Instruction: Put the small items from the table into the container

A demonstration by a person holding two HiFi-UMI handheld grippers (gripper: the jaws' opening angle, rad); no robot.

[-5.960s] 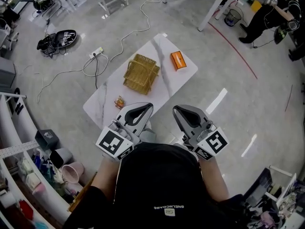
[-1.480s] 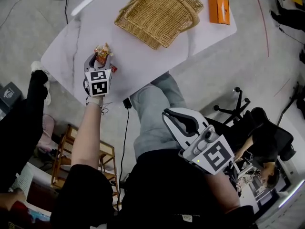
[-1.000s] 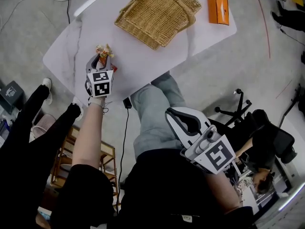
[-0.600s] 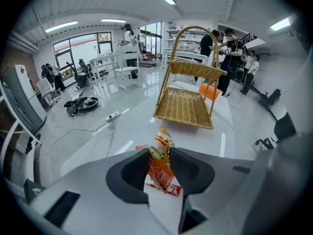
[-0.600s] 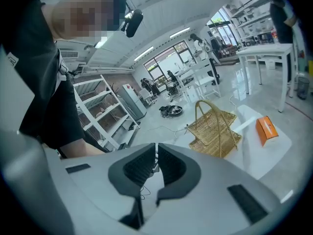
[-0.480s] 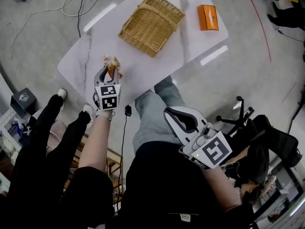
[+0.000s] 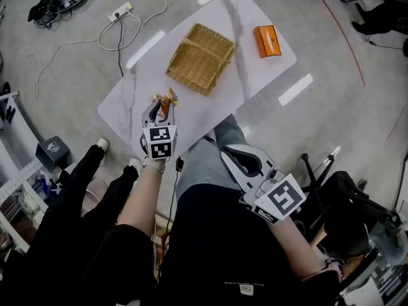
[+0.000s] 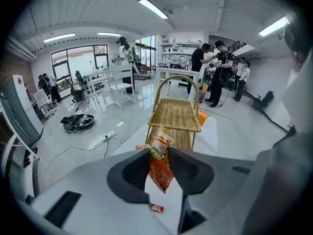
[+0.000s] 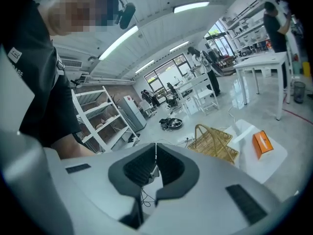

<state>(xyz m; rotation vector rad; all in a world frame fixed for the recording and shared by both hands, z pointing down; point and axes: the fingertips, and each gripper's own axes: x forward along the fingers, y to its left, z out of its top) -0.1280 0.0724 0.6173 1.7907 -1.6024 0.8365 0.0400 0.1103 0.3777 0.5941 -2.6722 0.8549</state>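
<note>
One orange crinkled snack packet (image 8: 161,169) hung pinched in the left gripper (image 7: 160,106), its jaws closing on it, above the white marble bench (image 7: 131,101); the right gripper (image 7: 234,154) was pressed together, empty. Carrying step: next, likely reach the woven wicker basket (image 7: 199,58) and release

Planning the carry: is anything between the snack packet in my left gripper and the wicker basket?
Nothing visible. Only bare table shows between the snack packet and the wicker basket; the orange box sits beyond the basket, off that line.
</note>
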